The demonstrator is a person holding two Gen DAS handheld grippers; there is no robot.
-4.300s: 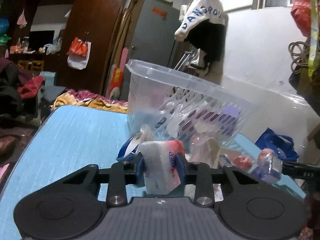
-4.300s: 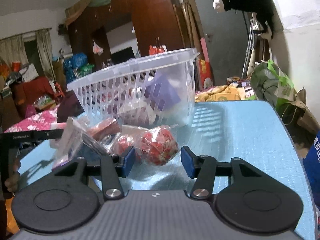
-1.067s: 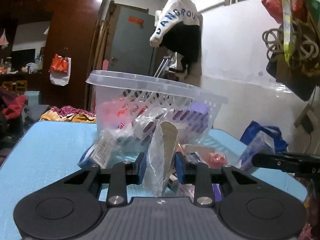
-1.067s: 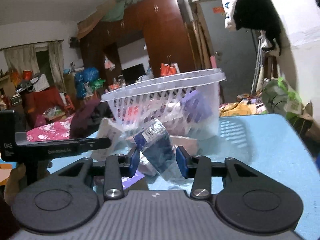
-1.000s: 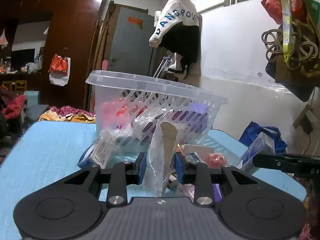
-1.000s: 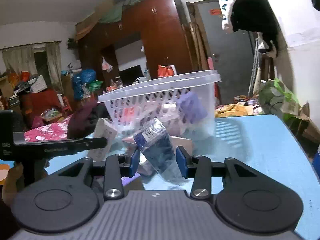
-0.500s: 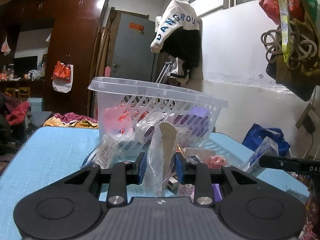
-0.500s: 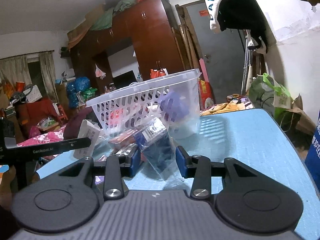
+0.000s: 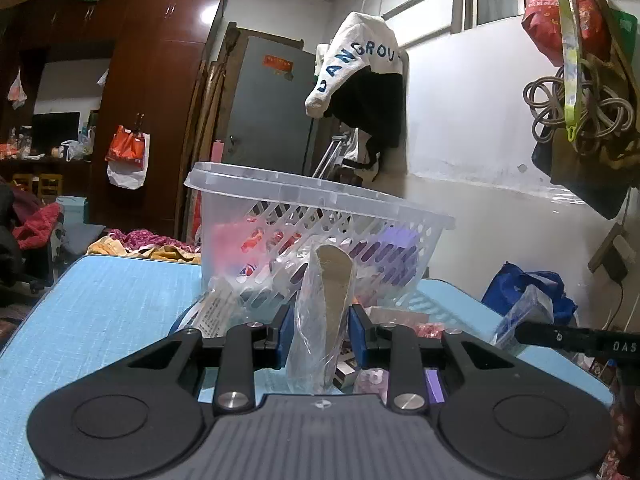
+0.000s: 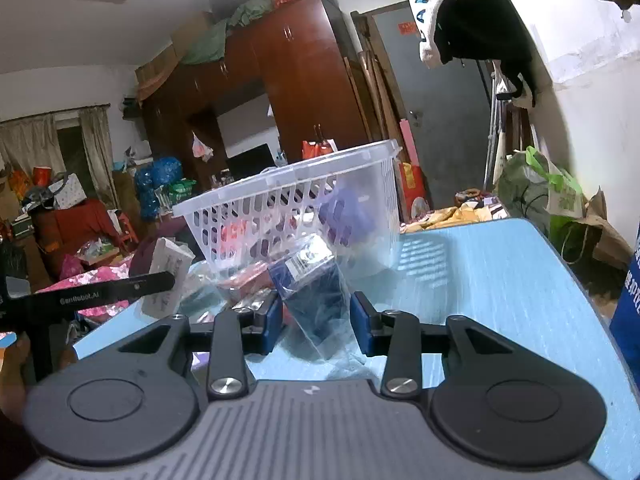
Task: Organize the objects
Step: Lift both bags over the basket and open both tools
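Observation:
A clear plastic basket (image 9: 320, 216) with several packets inside stands on the blue table (image 9: 100, 312); it also shows in the right wrist view (image 10: 288, 216). My left gripper (image 9: 320, 330) is shut on a clear bag with a tan insole-like piece (image 9: 328, 304), held upright in front of the basket. My right gripper (image 10: 316, 320) is shut on a clear bag holding a dark blue item (image 10: 316, 296), lifted above the table near the basket. Loose packets (image 9: 400, 320) lie at the basket's foot.
The left gripper with a white box-like item (image 10: 168, 276) shows at the left of the right wrist view. The right gripper's arm (image 9: 576, 340) crosses the right of the left wrist view. A blue bag (image 9: 524, 292) sits beyond the table edge.
Both grippers, each holding its bag, have risen and tilted up a little. The right gripper's bag has shifted slightly away from the basket. Grips are unchanged.

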